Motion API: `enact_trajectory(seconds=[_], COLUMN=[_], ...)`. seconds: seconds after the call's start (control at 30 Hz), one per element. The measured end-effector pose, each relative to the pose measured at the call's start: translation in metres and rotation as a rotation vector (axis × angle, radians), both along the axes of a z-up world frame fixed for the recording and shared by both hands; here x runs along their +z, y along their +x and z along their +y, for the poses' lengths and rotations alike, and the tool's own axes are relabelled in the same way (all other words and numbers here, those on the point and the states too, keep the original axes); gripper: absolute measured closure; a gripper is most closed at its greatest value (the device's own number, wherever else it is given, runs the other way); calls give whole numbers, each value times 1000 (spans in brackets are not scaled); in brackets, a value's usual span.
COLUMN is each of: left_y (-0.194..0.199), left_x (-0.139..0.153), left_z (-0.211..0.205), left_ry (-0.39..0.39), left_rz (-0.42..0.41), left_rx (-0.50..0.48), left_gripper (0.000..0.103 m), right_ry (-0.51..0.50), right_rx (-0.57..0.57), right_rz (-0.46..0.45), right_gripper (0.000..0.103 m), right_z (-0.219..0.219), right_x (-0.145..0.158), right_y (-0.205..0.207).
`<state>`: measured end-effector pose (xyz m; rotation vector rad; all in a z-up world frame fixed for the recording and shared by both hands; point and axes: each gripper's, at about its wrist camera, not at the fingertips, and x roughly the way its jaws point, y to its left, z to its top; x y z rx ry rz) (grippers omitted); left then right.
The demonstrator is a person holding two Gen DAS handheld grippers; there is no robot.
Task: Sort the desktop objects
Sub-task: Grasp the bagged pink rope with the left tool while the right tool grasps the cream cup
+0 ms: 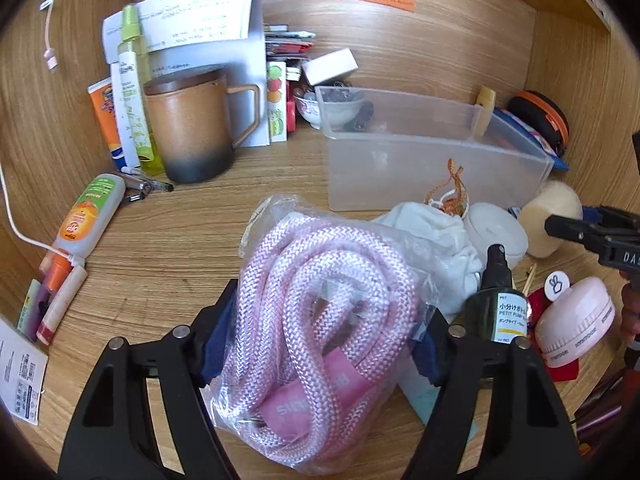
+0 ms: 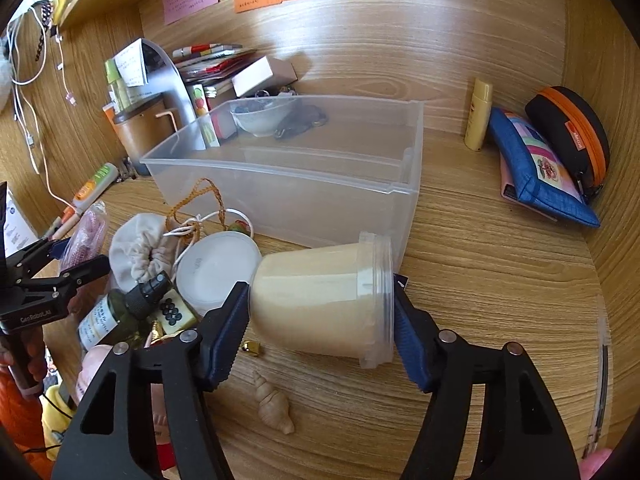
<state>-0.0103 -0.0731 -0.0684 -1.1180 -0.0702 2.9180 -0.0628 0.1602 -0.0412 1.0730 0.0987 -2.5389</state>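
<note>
Now my left gripper (image 1: 320,344) is clamping the bagged pink rope (image 1: 316,320) on bare desk (image 1: 168,264); my right gripper (image 2: 316,328) is squeezing the toppled beige jar (image 2: 320,304), touching the clear bin's (image 2: 280,196) front corner, open desk rightward

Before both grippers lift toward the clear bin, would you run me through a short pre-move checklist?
1. Left gripper pads against bagged pink rope: ok.
2. Right gripper pads against the lying jar, base and lid end: ok.
3. Jar lid sealed: cannot tell.
4. Clear bin has room: ok, it looks unfilled.
5. Dark spray bottle clear of rope bag: not ok, it stands right beside.
</note>
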Motion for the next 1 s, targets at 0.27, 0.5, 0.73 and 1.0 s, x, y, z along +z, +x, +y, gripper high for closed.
enact_trajectory(seconds=[0.27, 0.5, 0.73, 1.0], left_y=[15, 16, 10, -5], left_x=[26, 45, 64, 84], left_z=[-6, -1, 10, 14], left_ry=[-14, -6, -2, 3], left_rz=[83, 135, 178, 203], left_rx=[37, 35, 11, -16], left_gripper=[30, 30, 30, 30], right_ry=[-21, -35, -31, -46], right_rx=[9, 3, -9, -25], right_rz=[2, 30, 82, 124], right_gripper=[41, 41, 41, 41], right_z=[3, 9, 18, 26], right_x=[0, 13, 36, 62], right_y=[4, 11, 18, 16])
